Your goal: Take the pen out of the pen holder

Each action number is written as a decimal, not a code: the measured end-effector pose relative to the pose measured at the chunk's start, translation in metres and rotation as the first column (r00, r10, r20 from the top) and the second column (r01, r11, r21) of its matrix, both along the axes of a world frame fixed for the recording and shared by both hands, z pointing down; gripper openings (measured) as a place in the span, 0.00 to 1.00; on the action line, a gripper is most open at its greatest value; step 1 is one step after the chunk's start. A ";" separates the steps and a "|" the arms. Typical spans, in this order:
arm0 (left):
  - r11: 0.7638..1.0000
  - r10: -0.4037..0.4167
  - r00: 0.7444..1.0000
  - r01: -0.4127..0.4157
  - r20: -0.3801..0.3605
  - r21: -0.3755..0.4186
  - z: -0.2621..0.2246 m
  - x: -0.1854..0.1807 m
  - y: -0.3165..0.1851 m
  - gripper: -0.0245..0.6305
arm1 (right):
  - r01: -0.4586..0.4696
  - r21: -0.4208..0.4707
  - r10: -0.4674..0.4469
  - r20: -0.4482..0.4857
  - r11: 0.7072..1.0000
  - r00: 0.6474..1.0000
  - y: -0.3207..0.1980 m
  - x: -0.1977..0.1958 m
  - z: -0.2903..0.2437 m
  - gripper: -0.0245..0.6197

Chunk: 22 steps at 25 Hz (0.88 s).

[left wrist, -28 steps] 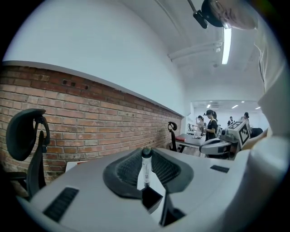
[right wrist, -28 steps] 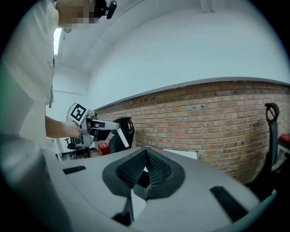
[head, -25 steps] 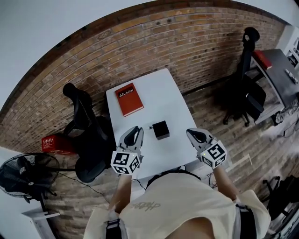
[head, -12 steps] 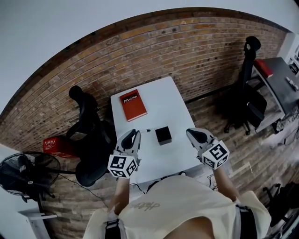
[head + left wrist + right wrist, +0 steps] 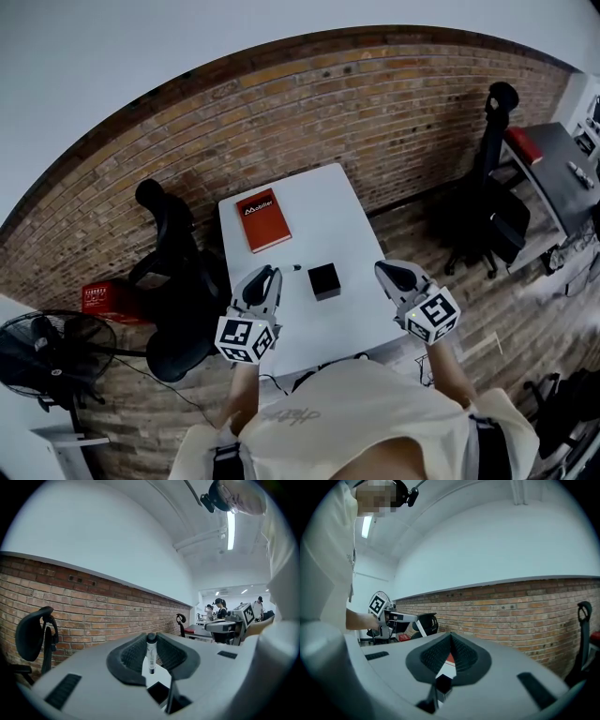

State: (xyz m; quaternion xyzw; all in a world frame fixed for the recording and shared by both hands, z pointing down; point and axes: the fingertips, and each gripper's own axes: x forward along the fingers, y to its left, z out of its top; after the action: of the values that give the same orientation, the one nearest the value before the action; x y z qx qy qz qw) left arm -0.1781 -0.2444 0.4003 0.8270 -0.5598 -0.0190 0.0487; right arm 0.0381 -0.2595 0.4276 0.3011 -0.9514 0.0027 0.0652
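A white pen with a black cap [image 5: 150, 654] stands upright between the pads of my left gripper [image 5: 150, 641], which is shut on it. In the head view that left gripper [image 5: 269, 274] hovers over the white table [image 5: 347, 220], just left of the black cube pen holder [image 5: 323, 280]. Through the jaws the pen holder [image 5: 158, 692] shows below the pen. My right gripper [image 5: 382, 267] hangs to the right of the holder with its pads [image 5: 459, 654] meeting at the tips and nothing between them. Below them I see the holder [image 5: 443, 684].
A red book [image 5: 262, 220] lies on the far left part of the table. A small dark item [image 5: 297, 267] lies left of the holder. Black office chairs [image 5: 173, 272] stand left of the table and one [image 5: 497, 187] to the right. Behind is a brick wall [image 5: 309, 103].
Both grippers have risen slightly above the table. The pen stays clamped in the left gripper and the right jaws stay together.
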 end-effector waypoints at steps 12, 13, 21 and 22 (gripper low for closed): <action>1.000 0.001 1.000 -0.001 0.001 -0.010 0.008 0.003 -0.002 0.16 | 0.004 -0.015 -0.004 0.023 1.000 1.000 -0.001 -0.006 0.014 0.05; 1.000 0.000 1.000 0.000 -0.001 -0.012 0.009 0.003 -0.001 0.16 | 0.010 -0.018 -0.010 0.022 1.000 1.000 0.001 -0.008 0.016 0.05; 1.000 0.002 1.000 -0.002 0.007 0.005 0.002 0.004 -0.006 0.16 | 0.025 0.014 -0.025 0.013 1.000 1.000 -0.008 -0.013 0.010 0.05; 1.000 0.002 1.000 -0.002 0.007 0.004 0.003 0.004 -0.005 0.16 | 0.019 0.013 -0.020 0.014 1.000 1.000 -0.009 -0.012 0.010 0.05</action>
State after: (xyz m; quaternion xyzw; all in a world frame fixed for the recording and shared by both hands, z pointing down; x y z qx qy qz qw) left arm -0.1740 -0.2491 0.4029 0.8277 -0.5591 -0.0171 0.0449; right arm 0.0263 -0.2686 0.4378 0.2923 -0.9547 -0.0021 0.0568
